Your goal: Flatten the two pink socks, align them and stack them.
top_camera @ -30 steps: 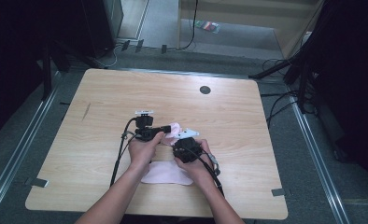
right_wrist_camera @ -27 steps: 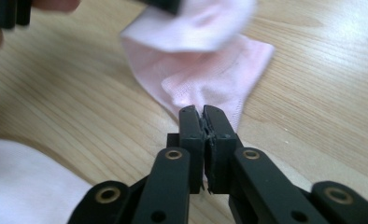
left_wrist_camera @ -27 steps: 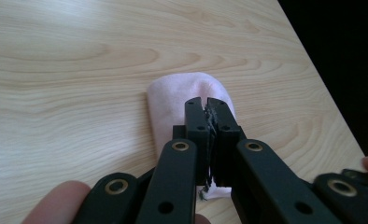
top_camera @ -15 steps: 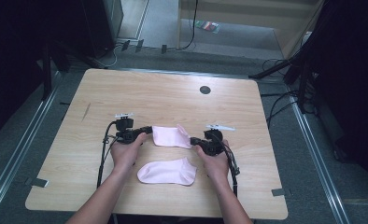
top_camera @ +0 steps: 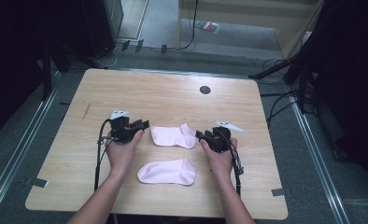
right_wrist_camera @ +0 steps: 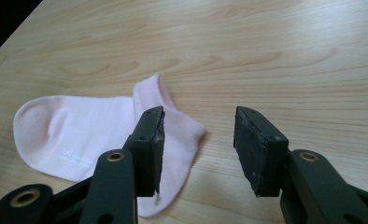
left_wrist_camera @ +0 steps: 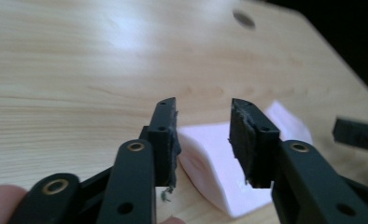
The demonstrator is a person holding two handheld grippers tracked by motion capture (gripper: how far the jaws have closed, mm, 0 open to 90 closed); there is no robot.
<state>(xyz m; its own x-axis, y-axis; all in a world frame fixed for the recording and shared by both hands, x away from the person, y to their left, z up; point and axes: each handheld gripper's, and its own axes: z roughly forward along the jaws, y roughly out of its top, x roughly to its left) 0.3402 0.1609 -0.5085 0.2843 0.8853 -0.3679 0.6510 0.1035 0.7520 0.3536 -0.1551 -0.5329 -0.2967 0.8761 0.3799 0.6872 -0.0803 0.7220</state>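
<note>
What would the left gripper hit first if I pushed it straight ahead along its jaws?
Most likely the far pink sock: the left gripper stands open, aimed at its toe end.

A wooden table (top_camera: 173, 93) with a dark round hole (top_camera: 205, 89) stands on grey carpet (top_camera: 313, 154).

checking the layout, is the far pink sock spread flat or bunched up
Spread flat: the far pink sock lies stretched full length on the table, toe to cuff, unfolded.

The wooden table (top_camera: 173, 98) is lit evenly from above, while the room around it is very dark. In the left gripper view a pale glare lies on the wood, and the near black jaws look soft. Shadows under the socks (top_camera: 173, 136) are faint.
</note>
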